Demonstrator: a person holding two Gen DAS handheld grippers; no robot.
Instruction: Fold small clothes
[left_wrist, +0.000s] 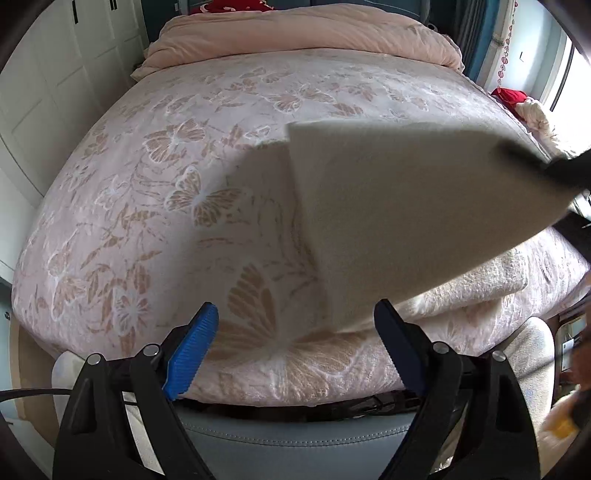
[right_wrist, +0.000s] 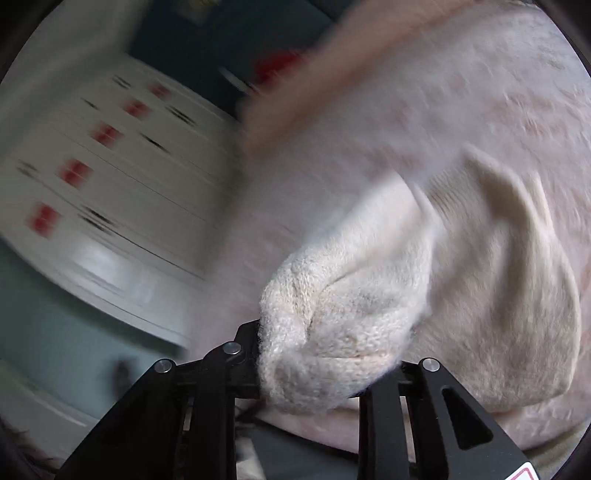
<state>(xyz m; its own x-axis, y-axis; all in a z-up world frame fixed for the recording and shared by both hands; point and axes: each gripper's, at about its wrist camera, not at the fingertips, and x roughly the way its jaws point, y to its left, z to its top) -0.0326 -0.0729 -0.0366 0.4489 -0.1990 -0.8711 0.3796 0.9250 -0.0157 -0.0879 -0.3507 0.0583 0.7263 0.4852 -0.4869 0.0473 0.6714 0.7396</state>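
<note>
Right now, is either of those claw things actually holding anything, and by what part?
Yes. The right gripper is clamped on a bunched edge of the cream fleece garment. The left gripper is open, empty, over the butterfly bedspread.

Raised cream garment (left_wrist: 388, 206) blocks the bed's (left_wrist: 147, 184) right half; its left half lies open

I noted bright daylight entering from the glaring white window (left_wrist: 563, 70) at right. The lifted cream fleece garment (left_wrist: 406, 206) was motion-smeared. My right view blurred heavily across the white panelled wardrobe (right_wrist: 110, 166). Fisheye edges curved and vignetted.
</note>
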